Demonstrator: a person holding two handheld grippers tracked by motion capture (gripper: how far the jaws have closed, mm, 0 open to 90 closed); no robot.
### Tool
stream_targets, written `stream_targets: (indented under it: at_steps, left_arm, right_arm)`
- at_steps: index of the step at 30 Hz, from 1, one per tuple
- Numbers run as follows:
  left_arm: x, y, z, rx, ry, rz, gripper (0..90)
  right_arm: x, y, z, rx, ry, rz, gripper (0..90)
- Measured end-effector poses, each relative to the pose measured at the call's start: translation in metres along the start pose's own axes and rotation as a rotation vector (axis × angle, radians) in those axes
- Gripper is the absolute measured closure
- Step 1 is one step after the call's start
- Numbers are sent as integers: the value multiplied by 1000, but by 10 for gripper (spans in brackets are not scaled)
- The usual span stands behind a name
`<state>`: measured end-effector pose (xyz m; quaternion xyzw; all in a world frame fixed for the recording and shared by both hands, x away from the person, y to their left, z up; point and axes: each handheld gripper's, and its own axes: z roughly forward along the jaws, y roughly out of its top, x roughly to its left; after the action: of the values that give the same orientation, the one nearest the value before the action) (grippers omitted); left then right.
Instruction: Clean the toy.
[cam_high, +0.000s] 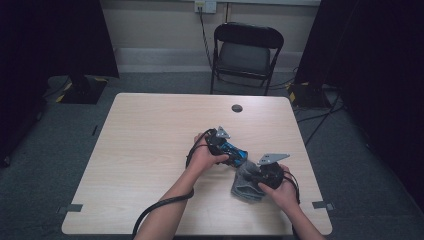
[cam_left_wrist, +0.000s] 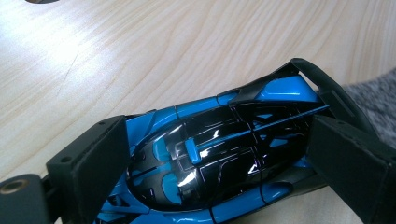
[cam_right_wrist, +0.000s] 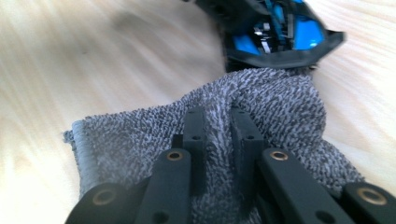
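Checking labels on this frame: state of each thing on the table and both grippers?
toy car: blue and black, on the table, clamped between the left gripper's jaws
left gripper: shut on the car
grey cloth: bunched, pinched in a fold beside the car
right gripper: shut on the cloth
folding chair: unfolded, unoccupied

Both forearms are reaching in from the bottom. The left claw is squeezing something between its jaws. The right claw is pinching tight, jaws nearly together.

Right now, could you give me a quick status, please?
Left gripper shut on car. Right gripper shut on cloth, beside car. Nothing in the way.
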<state>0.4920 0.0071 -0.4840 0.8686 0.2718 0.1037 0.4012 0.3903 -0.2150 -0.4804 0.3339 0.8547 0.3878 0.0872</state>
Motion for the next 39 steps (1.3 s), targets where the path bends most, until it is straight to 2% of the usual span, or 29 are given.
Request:
stream_targets:
  at_steps: [10, 16, 21, 26, 33, 35, 37, 38, 39]
  left_arm:
    - [0, 0, 0, -2, 0, -1, 60]
    - [0, -1, 0, -6, 3, -1, 60]
    - [-1, 0, 0, -8, 2, -3, 59]
    - [-1, -1, 1, -12, 2, -4, 59]
    - [-1, 0, 0, -7, 2, -1, 60]
    - [-1, -1, 0, -8, 1, -4, 60]
    - [-1, -1, 0, -8, 3, -1, 60]
    - [-1, -1, 0, -8, 2, -4, 60]
    - [-1, -1, 0, -8, 2, -3, 60]
  right_arm:
    - [17, 2, 5, 6, 41, -41, 787]
    - [18, 2, 6, 3, 63, -47, 787]
    - [21, 0, 4, 13, 87, -70, 787]
    - [23, -3, -3, 6, 115, -85, 785]
    - [20, -8, -17, -7, 101, -79, 785]
    - [15, -8, -23, -18, 84, -65, 785]
    - [3, -7, -34, -46, 49, -33, 785]
    - [3, -7, -34, -46, 49, -33, 785]
    - [-5, -6, -40, -55, 23, -18, 785]
